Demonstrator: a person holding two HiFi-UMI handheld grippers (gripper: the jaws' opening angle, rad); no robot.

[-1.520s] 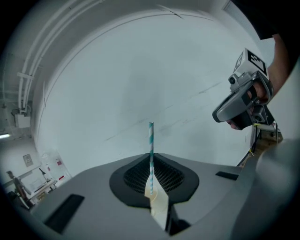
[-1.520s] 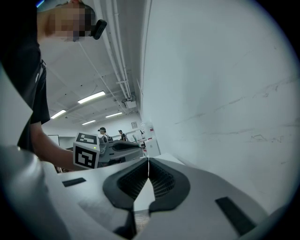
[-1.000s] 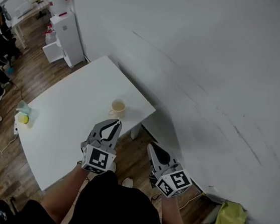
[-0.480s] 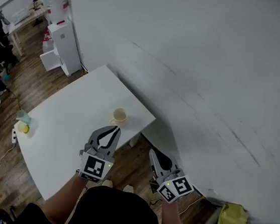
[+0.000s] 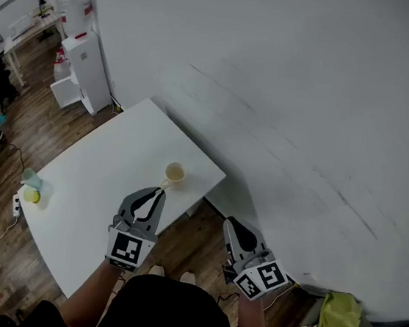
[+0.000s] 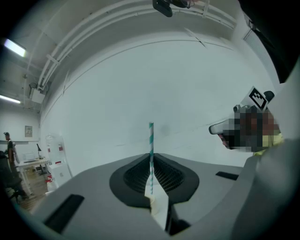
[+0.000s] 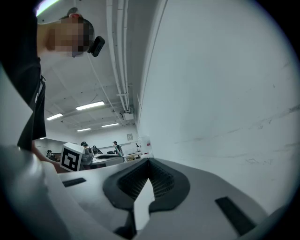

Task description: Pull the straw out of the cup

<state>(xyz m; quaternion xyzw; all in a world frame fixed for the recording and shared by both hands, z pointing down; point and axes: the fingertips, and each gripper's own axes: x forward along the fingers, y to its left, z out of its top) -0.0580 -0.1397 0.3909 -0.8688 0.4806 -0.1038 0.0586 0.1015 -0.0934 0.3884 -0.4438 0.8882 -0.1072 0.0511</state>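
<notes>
Both jaws of the left gripper (image 6: 151, 158) pinch the striped straw (image 6: 151, 138), which stands free against the wall (image 6: 197, 89), no cup around it. The cup (image 5: 175, 172) sits on the desk (image 5: 92, 175) just beyond. The right gripper (image 7: 148, 162), jaws together and empty, hangs off the desk. The pull looks done.

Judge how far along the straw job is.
Done: the straw stands free of the cup, its end against bare wall. In hand: the left gripper is shut on it; the right gripper is shut, empty. Left: at most setting it down.
</notes>
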